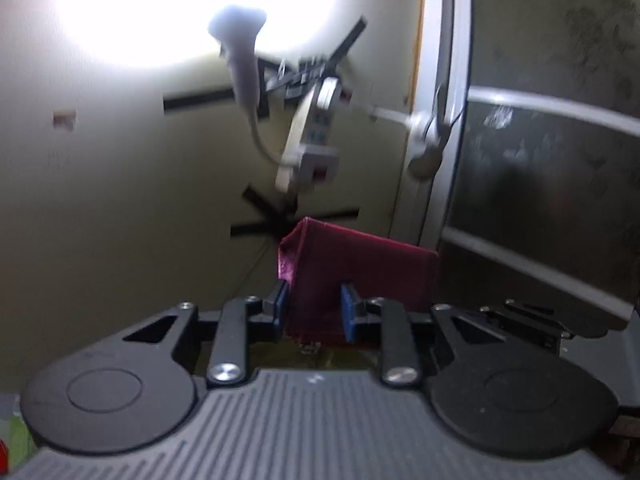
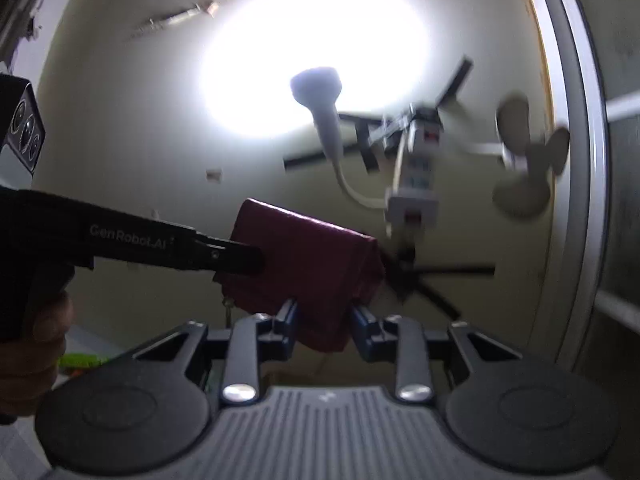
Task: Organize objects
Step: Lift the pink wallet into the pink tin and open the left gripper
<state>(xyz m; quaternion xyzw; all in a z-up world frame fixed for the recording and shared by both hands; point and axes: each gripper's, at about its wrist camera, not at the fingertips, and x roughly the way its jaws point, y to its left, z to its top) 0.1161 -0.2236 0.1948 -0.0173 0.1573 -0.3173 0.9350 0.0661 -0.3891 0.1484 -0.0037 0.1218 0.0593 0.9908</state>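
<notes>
Left wrist view, nearest first: your left gripper [image 1: 314,312] pinches the maroon cloth pouch [image 1: 360,268] between its blue pads [image 1: 349,312], low on the near edge. Right wrist view: your right gripper [image 2: 323,326] clamps the pouch [image 2: 304,256] at its lower corner, and the left tool comes in from the side, gripping the pouch's near end. Pouch is held up in the air between both tools, off any surface, tilted.

Handling, by judgement: light and soft; the folds crease under the pads, so expect sag and slip. A small metal bit [image 2: 228,306], perhaps a zip pull, dangles below. Grip on doubled seams or folded edges, not single fabric.

Farther off: ceiling fan [image 2: 528,168], glaring ceiling light [image 2: 316,56], taped power strip [image 2: 416,176].
</notes>
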